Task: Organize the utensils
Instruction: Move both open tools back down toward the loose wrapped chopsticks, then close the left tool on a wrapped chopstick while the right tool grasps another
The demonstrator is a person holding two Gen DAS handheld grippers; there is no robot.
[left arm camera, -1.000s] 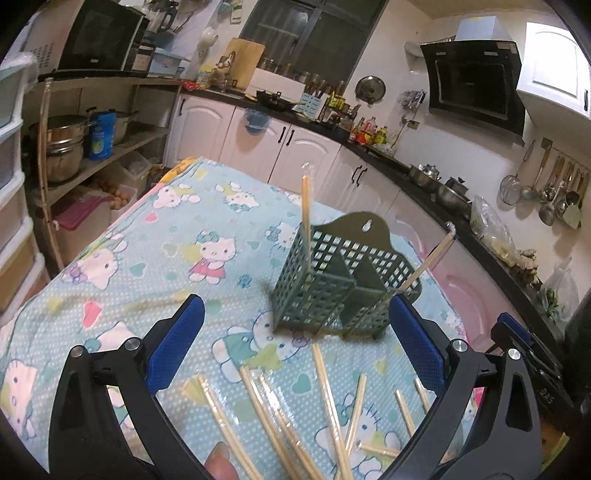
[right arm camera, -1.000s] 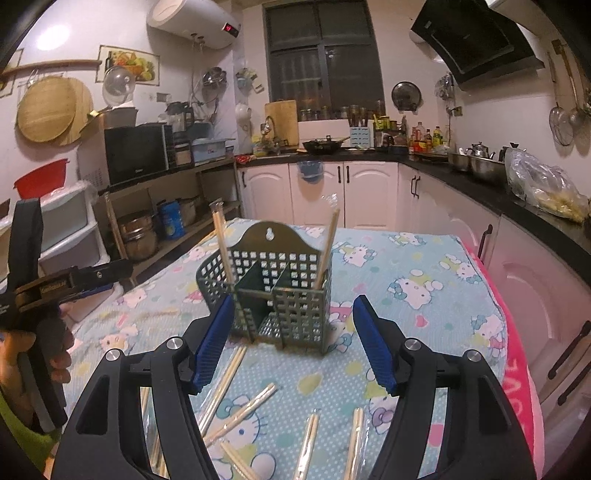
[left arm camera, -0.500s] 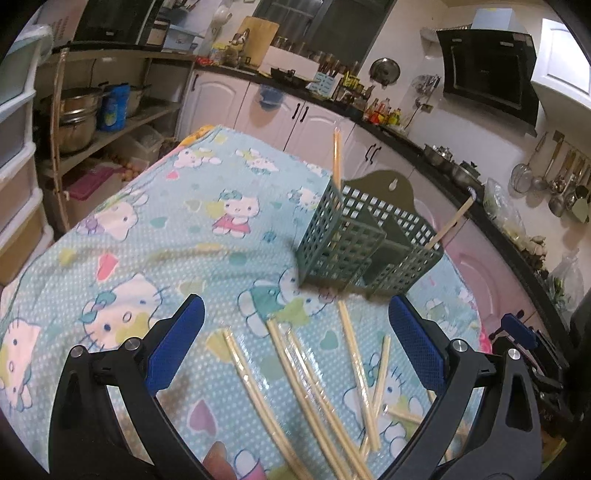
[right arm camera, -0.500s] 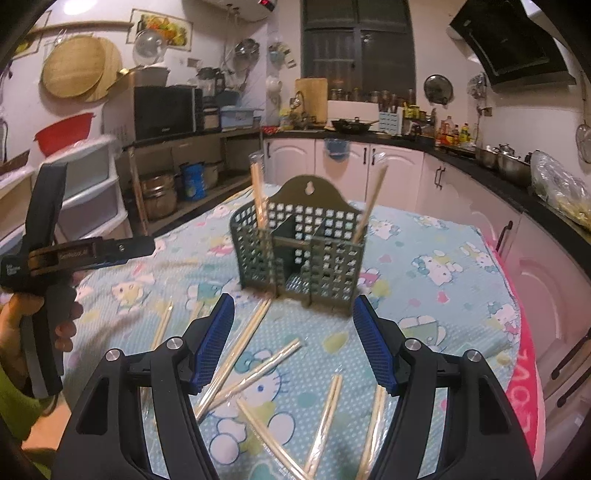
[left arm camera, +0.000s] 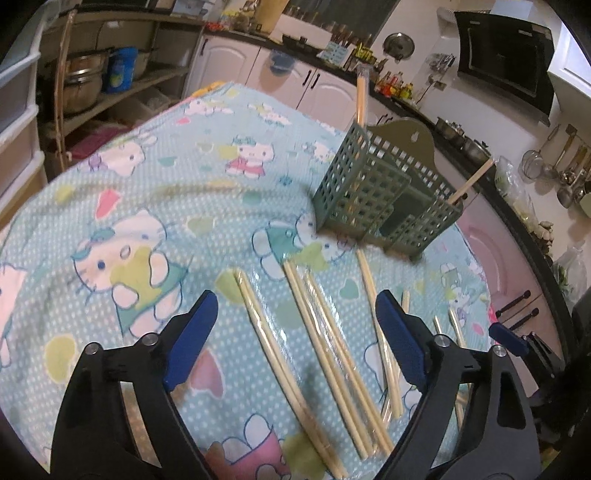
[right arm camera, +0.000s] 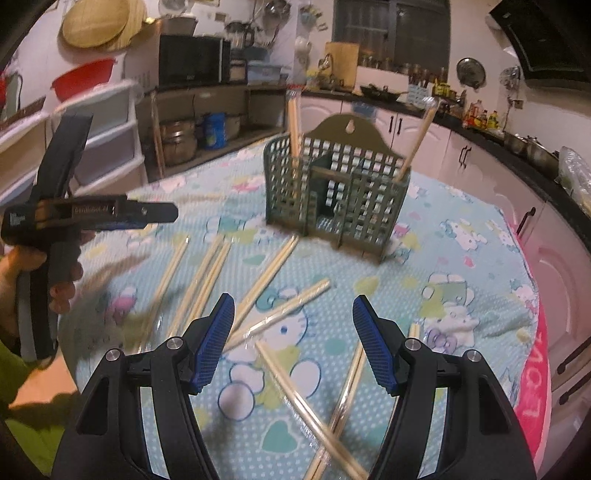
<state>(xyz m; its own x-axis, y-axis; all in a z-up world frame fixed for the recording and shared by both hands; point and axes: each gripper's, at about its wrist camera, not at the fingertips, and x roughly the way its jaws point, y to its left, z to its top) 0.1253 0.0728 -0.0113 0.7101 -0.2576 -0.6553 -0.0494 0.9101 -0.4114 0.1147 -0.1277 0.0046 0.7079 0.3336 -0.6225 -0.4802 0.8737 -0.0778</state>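
A dim kitchen: white cabinet doors (right arm camera: 397, 127) under a dark countertop (right arm camera: 480, 134), a black range hood (left arm camera: 506, 85) on the white wall, a dark window (right arm camera: 391, 33), a microwave (right arm camera: 194, 64) above open shelves, white plastic drawers (right arm camera: 99, 136)

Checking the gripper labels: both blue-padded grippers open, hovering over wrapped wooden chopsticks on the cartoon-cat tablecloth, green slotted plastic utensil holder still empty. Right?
Not quite. The green slotted plastic utensil holder is not empty: the right wrist view shows wrapped chopsticks standing in it at both ends. The rest holds: left gripper and right gripper are open over loose chopsticks.
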